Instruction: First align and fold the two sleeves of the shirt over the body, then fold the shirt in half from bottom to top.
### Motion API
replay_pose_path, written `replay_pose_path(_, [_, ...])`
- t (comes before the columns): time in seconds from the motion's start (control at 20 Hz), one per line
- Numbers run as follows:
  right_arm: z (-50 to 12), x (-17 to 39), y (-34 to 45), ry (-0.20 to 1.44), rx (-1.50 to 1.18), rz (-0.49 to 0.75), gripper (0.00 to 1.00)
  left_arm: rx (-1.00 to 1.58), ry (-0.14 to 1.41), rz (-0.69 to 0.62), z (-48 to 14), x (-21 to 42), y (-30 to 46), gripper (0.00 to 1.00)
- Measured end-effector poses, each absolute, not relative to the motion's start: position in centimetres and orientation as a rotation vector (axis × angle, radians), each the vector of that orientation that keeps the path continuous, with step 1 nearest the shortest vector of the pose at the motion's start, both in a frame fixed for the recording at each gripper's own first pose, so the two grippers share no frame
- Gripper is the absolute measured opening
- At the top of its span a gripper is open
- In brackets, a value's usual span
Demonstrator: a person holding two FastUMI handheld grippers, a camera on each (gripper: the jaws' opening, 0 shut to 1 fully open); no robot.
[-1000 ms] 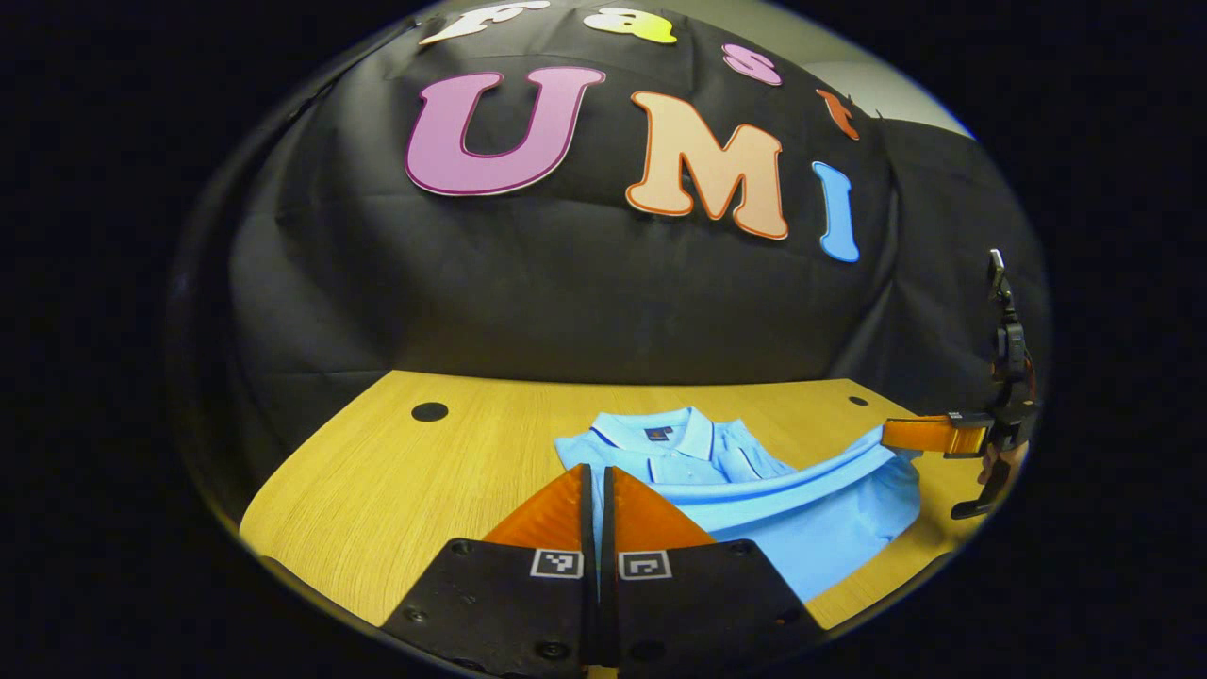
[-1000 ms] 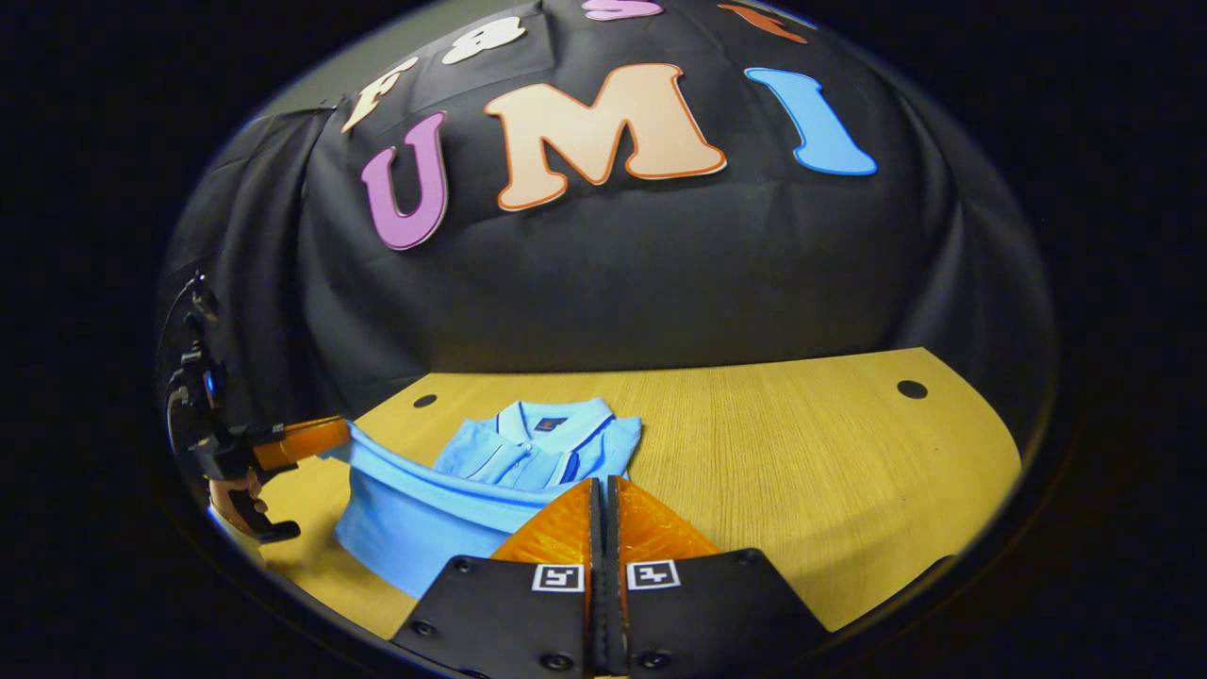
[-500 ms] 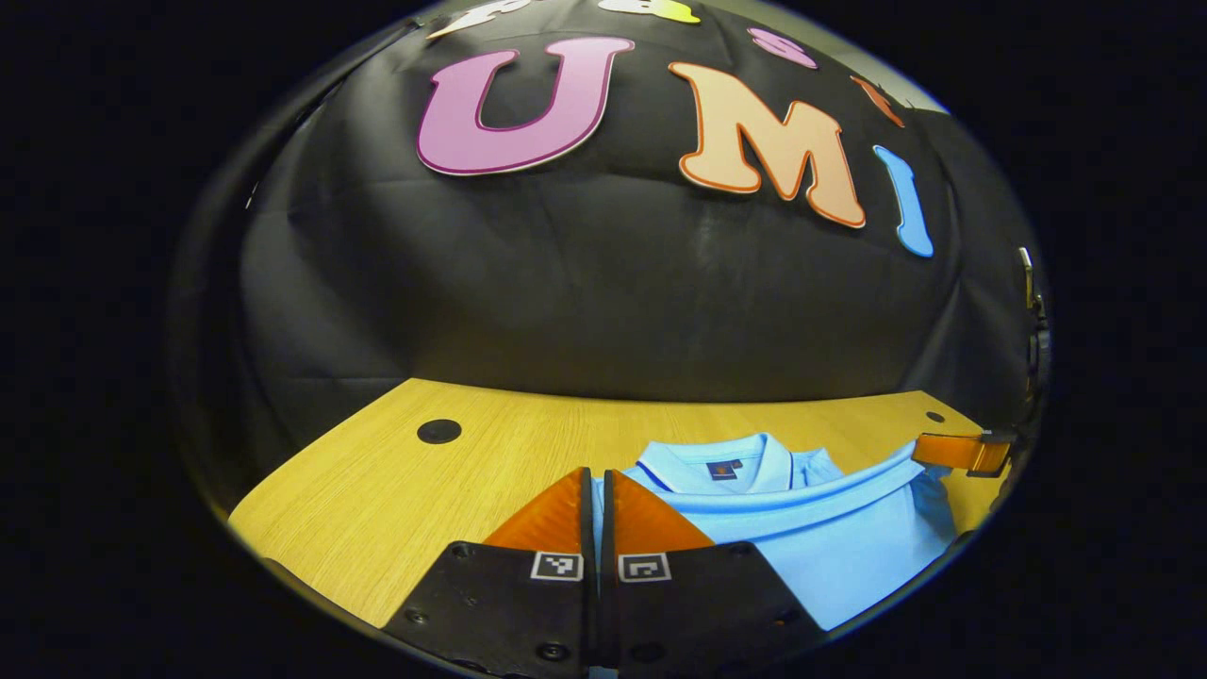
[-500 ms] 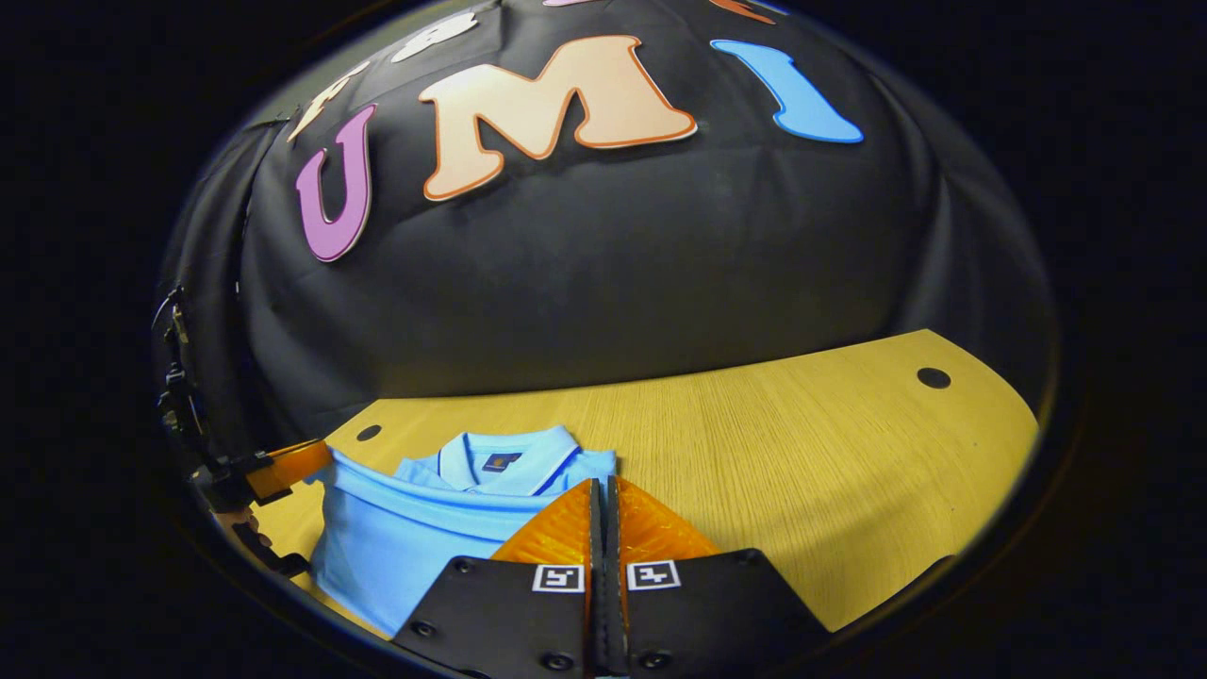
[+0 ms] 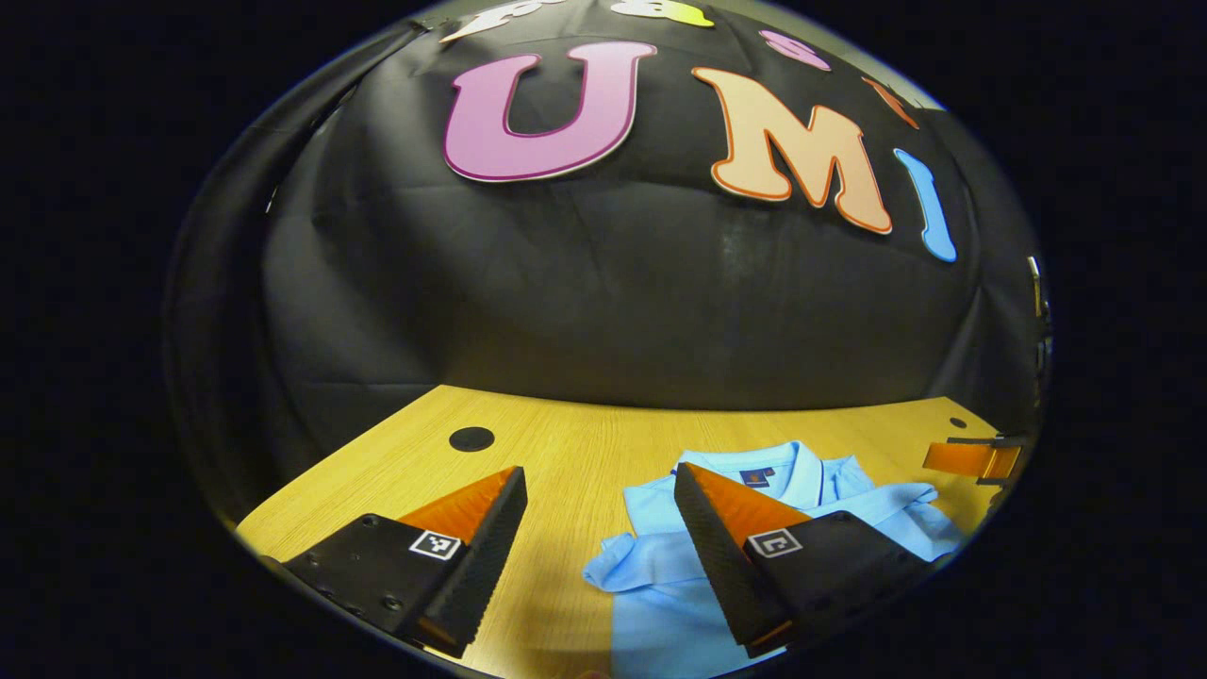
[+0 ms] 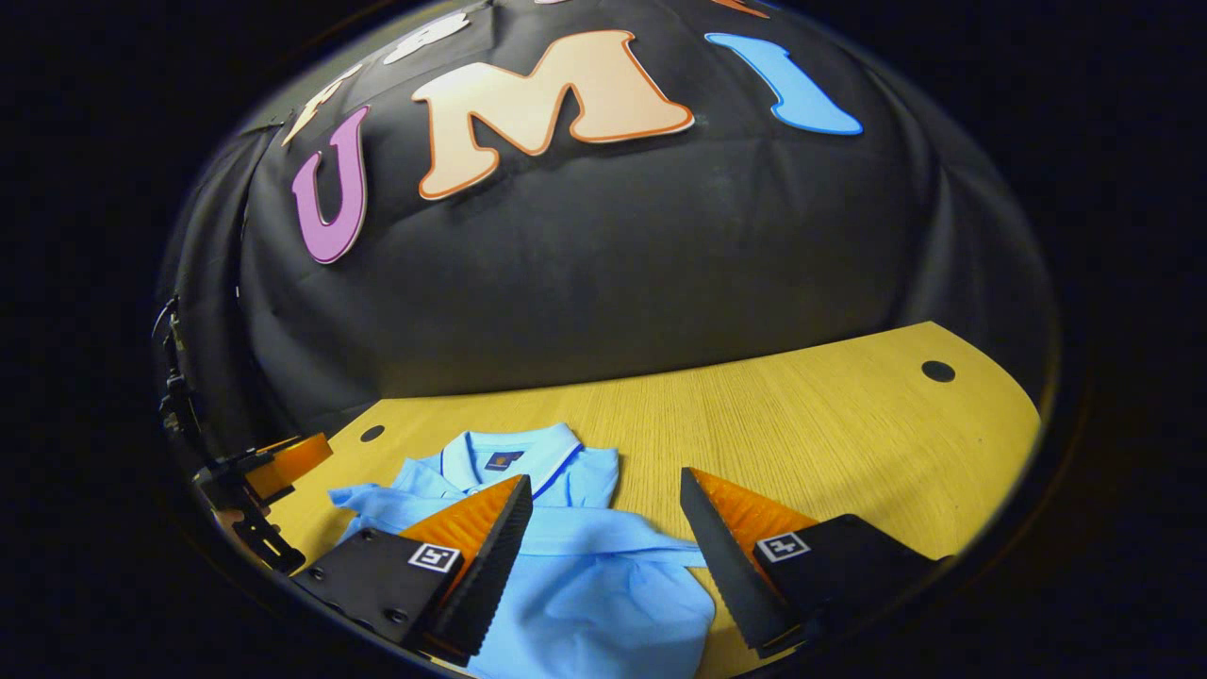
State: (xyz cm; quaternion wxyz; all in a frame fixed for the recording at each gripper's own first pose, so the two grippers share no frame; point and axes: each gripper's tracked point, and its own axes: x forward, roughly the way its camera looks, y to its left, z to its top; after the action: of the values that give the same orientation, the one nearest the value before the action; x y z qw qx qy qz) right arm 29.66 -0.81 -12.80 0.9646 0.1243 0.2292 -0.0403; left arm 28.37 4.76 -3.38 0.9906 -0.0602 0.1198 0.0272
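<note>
A light blue polo shirt (image 5: 660,585) lies on the wooden table (image 5: 566,443), folded, its bottom hem resting just below the collar (image 5: 754,471). My left gripper (image 5: 599,471) hovers open over the shirt's left edge, nothing between its fingers. In the right gripper view the shirt (image 6: 585,585) lies between and below the open fingers of my right gripper (image 6: 603,476), with the collar (image 6: 509,457) just beyond. The right gripper (image 5: 971,459) shows at the far right of the left gripper view. The left gripper (image 6: 283,457) shows at the far left of the right gripper view.
The tabletop (image 6: 801,415) stretches bare to the right of the shirt. It has small round black holes (image 5: 471,438) (image 6: 938,371) near its back corners. The black cloth wall stands right behind the table's far edge.
Both grippers were shut on the shirt's bottom hem, carrying it toward the collar. Now both have opened and let go, and the hem lies on the shirt's upper part.
</note>
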Motion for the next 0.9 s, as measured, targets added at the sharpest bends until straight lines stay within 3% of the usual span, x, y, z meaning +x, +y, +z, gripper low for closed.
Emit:
replay_pose_path(0.05, [-12.3, 29.0, -0.7, 0.448, 0.246, -0.078, 0.98, -0.140, 0.228, 0.052, -2.7, 27.5, 4.9, 0.94])
replay_pose_path(0.1, [-11.5, 28.0, -0.5, 0.435, 0.250, -0.067, 0.94, -0.148, 0.213, 0.047, -2.0, 26.4, 5.1, 0.94])
replay_pose_path(0.15, [-10.8, 27.0, -0.2, 0.425, 0.259, -0.055, 0.98, -0.145, 0.196, 0.047, -1.4, 25.3, 5.3, 0.95])
replay_pose_path(0.55, [-4.8, 15.3, 3.6, 0.278, 0.214, 0.069, 0.98, -0.076, 0.056, -0.053, 1.8, 12.8, 2.3, 0.94])
replay_pose_path(0.9, [-5.7, 7.0, 6.9, 0.238, 0.140, 0.133, 0.98, -0.086, 0.040, -0.122, 0.7, 5.6, -1.2, 0.94])
